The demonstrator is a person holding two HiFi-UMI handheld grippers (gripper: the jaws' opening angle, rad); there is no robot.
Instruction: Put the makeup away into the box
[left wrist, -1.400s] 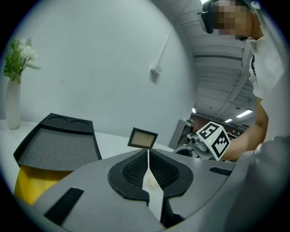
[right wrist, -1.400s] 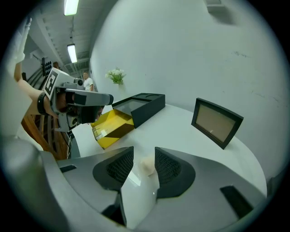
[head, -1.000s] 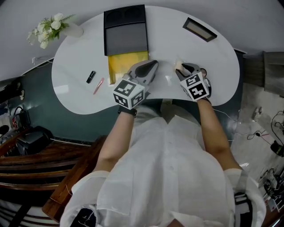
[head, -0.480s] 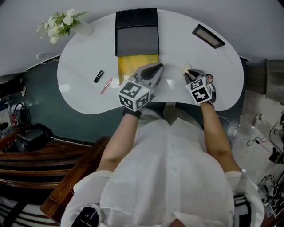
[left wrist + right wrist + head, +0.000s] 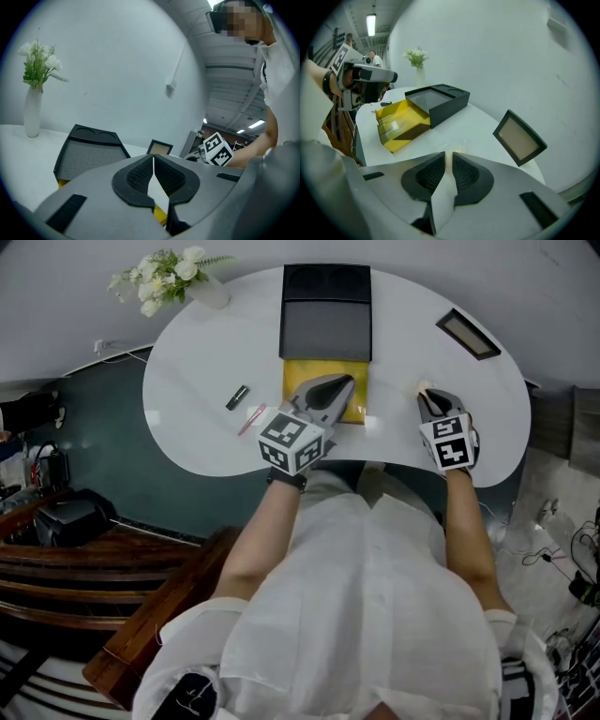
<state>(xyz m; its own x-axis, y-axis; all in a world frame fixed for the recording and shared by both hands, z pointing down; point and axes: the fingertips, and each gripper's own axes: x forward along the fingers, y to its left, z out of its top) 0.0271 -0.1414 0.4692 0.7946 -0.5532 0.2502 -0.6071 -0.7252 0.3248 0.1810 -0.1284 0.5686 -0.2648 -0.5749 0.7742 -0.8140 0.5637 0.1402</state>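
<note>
Currently: right hand-held gripper [image 5: 429,399], right of box [image 5: 323,368]; jaws just closing, tips nipping a small pale item [image 5: 456,151]. Thin hold, may slip in transit. Over box front: left hand-held gripper [image 5: 343,383], shut, empty; could block the drop. Left of box, unstowed: lipstick [image 5: 237,397], pink stick [image 5: 251,418].

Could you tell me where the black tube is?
Head view: the tube lies left on the table, beside the pink stick, left of the yellow box.

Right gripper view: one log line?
right claw: just been closing on small cream item | left claw: shut, empty | yellow box: open
</note>
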